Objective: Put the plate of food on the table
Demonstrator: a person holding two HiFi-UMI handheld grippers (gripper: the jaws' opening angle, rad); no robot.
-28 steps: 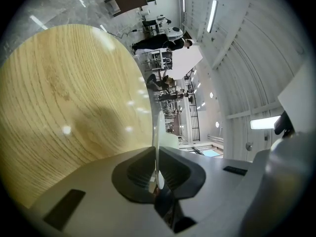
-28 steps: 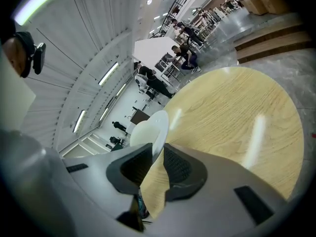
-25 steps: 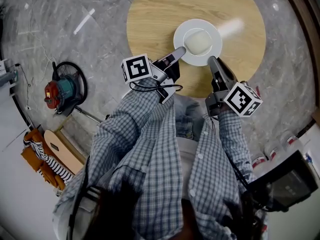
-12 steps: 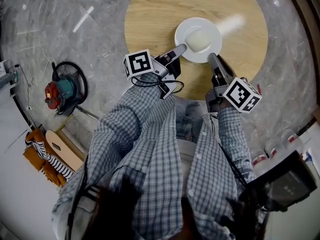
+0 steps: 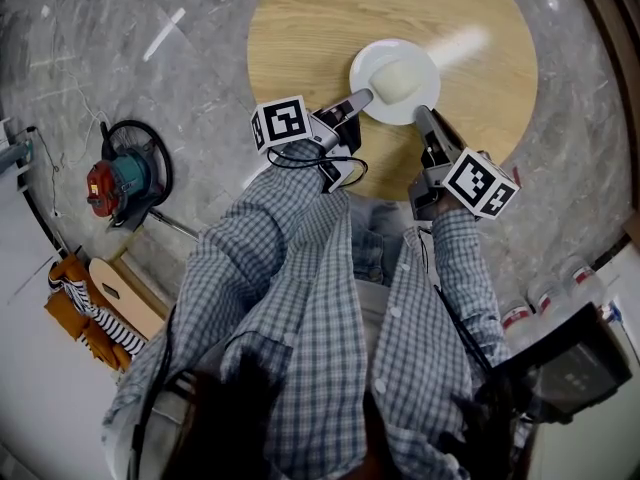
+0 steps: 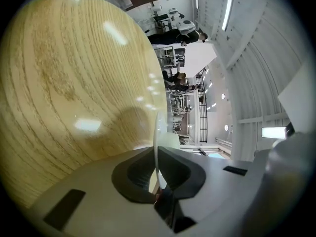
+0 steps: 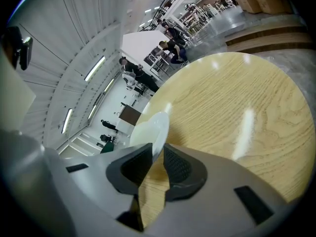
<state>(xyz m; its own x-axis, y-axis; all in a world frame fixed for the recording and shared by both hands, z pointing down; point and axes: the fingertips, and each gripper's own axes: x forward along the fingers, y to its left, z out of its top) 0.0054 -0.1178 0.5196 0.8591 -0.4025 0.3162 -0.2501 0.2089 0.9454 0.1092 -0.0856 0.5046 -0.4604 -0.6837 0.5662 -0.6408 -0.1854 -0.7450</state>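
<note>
- Plate (image 5: 425, 60): plain white.
- Food (image 5: 400, 80): pale cream, perhaps off-white; the glare washes it out.
- Table (image 5: 300, 28): light tan wood, fine grain lines.
- Sleeves (image 5: 300, 268): blue-grey and white check.
- Floor (image 5: 120, 58): grey marble, pale veins.
- Marker cubes (image 5: 280, 124): black squares on white.

A plate (image 5: 421, 58) bearing food (image 5: 399, 80) is over the bench (image 5: 320, 28), between the left gripper (image 5: 365, 96) and the right gripper (image 5: 421, 115).
</note>
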